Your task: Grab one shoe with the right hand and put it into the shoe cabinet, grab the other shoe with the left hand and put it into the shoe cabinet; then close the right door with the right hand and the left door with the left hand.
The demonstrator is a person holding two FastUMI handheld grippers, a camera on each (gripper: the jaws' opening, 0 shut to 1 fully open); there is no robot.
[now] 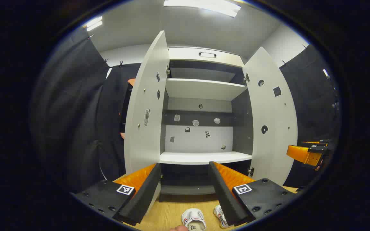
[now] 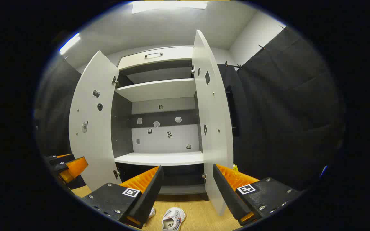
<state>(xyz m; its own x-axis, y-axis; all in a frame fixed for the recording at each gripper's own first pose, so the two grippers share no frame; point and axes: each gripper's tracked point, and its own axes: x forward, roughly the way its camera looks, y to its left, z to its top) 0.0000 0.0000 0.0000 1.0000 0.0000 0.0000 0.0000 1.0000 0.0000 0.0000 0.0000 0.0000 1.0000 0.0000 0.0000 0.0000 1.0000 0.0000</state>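
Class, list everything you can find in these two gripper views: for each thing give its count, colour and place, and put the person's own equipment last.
shoe cabinet: one, white with dark inner walls, straight ahead, standing on the floor.
cabinet doors: two, white, both swung open; left door, right door.
shelves: two, white; upper shelf, lower shelf; nothing stands on either.
shoes: two, white, on the floor in front of the cabinet; one, the other beside it.
floor: light wood.
ceiling lights: white, overhead.
left gripper: open, holding nothing, above the shoes.
right gripper: open, holding nothing, above the shoes.
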